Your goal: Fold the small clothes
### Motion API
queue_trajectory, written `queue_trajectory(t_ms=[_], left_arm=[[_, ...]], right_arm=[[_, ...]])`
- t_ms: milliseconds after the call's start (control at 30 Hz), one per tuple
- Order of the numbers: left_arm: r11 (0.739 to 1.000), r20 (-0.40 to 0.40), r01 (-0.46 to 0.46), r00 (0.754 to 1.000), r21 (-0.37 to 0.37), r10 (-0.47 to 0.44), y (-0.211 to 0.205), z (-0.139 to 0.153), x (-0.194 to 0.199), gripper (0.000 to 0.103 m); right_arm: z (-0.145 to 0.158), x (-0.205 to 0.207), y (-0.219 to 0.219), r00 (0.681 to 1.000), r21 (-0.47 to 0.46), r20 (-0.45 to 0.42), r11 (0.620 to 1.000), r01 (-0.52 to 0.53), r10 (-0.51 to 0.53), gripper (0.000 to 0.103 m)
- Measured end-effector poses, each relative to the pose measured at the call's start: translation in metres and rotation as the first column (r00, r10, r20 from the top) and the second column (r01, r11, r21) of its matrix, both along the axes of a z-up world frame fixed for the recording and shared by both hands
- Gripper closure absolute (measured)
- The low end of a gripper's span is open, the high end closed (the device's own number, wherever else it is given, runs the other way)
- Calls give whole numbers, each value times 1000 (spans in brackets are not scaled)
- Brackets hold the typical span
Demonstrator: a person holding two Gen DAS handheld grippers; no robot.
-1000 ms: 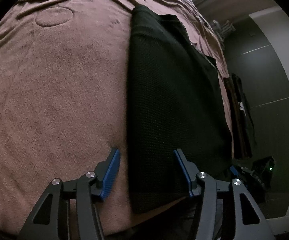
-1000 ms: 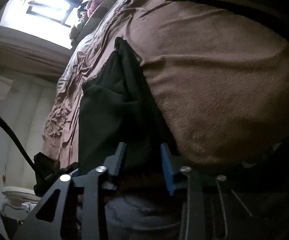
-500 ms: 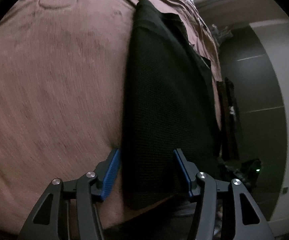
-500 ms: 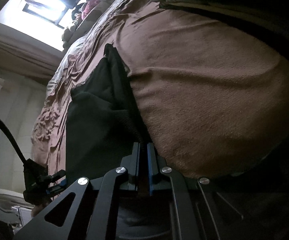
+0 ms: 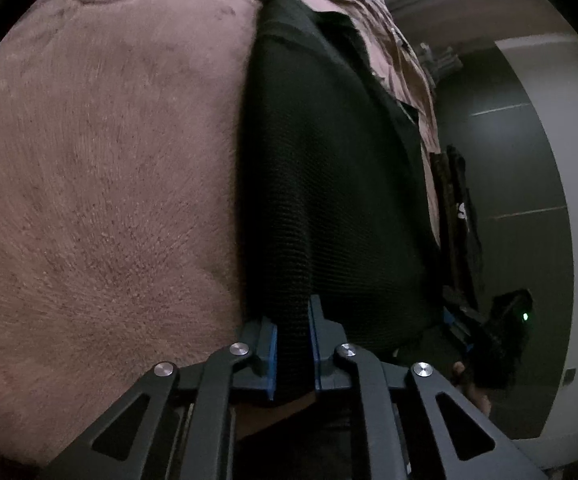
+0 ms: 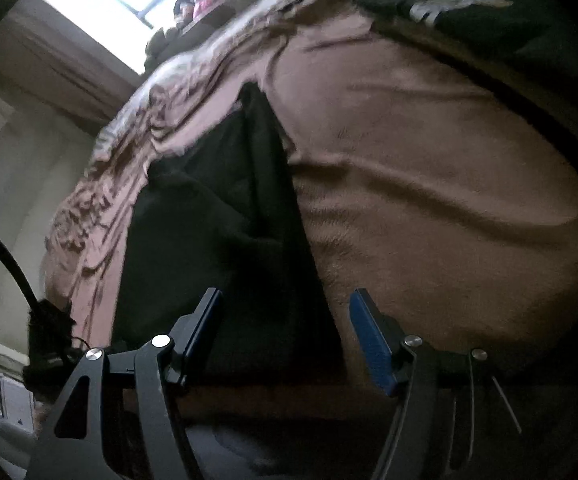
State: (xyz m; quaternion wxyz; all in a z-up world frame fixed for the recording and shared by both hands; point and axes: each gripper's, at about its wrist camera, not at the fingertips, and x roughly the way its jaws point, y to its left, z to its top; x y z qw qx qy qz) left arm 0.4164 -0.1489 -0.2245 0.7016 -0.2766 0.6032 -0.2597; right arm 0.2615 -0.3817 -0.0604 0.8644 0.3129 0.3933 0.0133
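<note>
Bedding first: a brown fleecy blanket (image 5: 101, 184) is covering the whole bed and filling most of both views, with rumpled folds showing toward the far end under a bright window (image 6: 117, 4). Lying on that blanket is a black knitted garment (image 5: 329, 184), folded into a long strip that is running away from the cameras, its near end hanging over the bed's front edge. A second dark garment with white lettering (image 6: 441, 4) is sitting at the top of the right wrist view, well apart from the black one. Down to the tools now: the left gripper (image 5: 292, 344) is squeezing its blue-padded fingers (image 5: 272, 350) together on the near edge of the black garment, cloth bunching between them. The right gripper (image 6: 289, 328) is hanging with jaws spread wide, the garment's near right corner sitting between them, pads not touching it.
</note>
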Motion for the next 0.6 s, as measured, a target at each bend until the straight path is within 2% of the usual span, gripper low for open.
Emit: queue_trajectory(t_ms=[33,100,200,367,600], left_arm=[[1000,5,1,1000,4,-1,1,3,0,91],[1000,9,3,1000,1,-3,4,7,0,92],[1000,28,1,1000,4,-1,13,15,1,92],[1000,52,-3,999,20,2,35,25,-4,92],[998,43,8,999,56,-11,63,27,-16,92]], right_arm=[[-3,7,4,999,-2,-25,1000,-23,23,74],[-9,16,10,996,-14,-74,999,-51,50,83],[-6,19,18,993,-5,-80,996,-85,85,93],[-5,19,32,983,31,-89,987,-158,160,93],[-5,27,54,956,96,-97,959,-267,276,93]])
